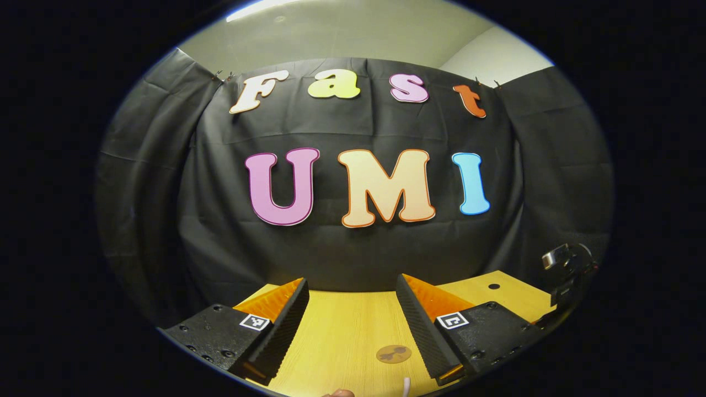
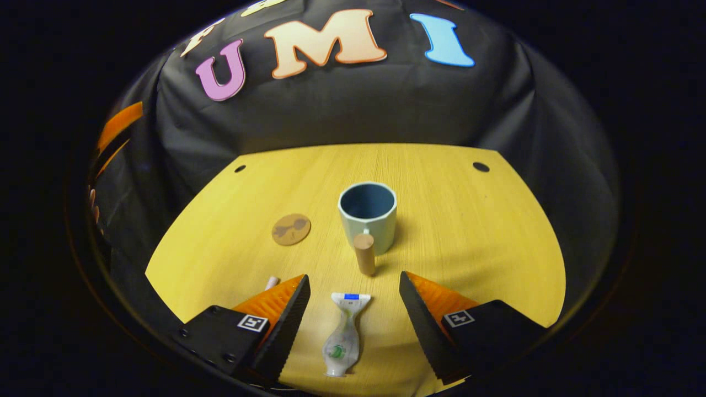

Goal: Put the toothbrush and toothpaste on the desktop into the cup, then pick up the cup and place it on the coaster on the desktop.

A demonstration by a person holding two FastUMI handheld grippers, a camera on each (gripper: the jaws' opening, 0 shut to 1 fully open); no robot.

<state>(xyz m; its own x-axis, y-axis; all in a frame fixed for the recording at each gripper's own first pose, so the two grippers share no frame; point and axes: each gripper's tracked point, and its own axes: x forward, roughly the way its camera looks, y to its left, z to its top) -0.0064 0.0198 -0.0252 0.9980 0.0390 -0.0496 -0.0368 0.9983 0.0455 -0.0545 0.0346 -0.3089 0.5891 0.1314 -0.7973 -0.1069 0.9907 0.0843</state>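
In the right gripper view a pale green cup [image 2: 368, 215] with a blue inside stands upright mid-table, its wooden handle [image 2: 364, 253] pointing toward me. A round brown coaster [image 2: 291, 229] lies to its left, apart from it. The toothpaste tube [image 2: 343, 336] lies flat between the fingers of my open right gripper [image 2: 353, 278], untouched. A white end of the toothbrush [image 2: 271, 283] peeks out behind that gripper's left finger. My left gripper [image 1: 351, 281] is open and holds nothing, high over the table with the coaster [image 1: 393, 353] low between its fingers.
The yellow wooden table [image 2: 469, 231] has small dark holes near its far corners [image 2: 481, 166]. The black cloth wall closes the back and sides. The left gripper and a hand [image 2: 92, 204] show at the left edge; the right gripper's body [image 1: 568, 270] shows far right.
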